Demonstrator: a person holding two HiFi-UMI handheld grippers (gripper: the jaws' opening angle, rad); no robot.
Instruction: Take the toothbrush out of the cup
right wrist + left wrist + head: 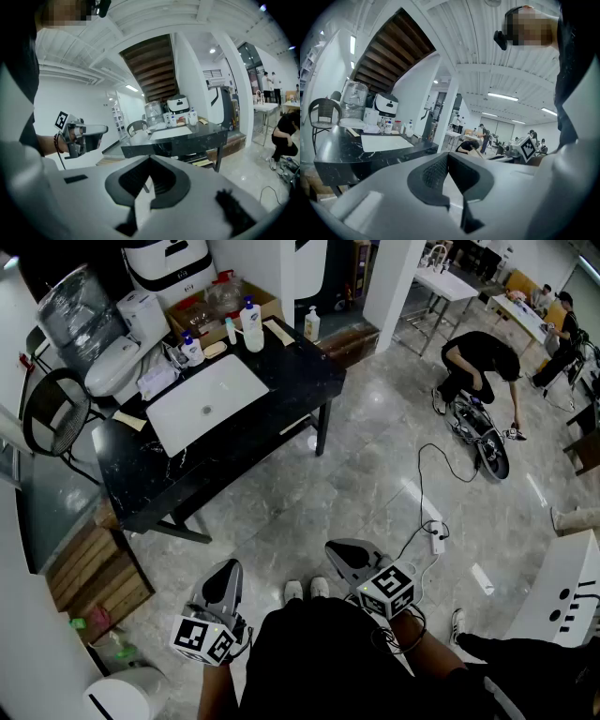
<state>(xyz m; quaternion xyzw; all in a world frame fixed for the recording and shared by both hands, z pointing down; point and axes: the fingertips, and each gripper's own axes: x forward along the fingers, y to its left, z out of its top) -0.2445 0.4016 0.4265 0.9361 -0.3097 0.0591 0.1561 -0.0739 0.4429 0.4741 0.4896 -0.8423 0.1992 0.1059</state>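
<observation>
A black table with a white sink basin stands a few steps ahead at the upper left. Bottles and small toiletries crowd its back edge. I cannot pick out the cup or the toothbrush among them at this distance. My left gripper and right gripper are held low near my body, far from the table. Both are shut with nothing between the jaws. The same table shows in the left gripper view and in the right gripper view, beyond the shut grippers.
A person crouches over a scooter on the marble floor at the right. A cable and power strip lie ahead of my feet. A round chair, a wooden crate and a white bin line the left side.
</observation>
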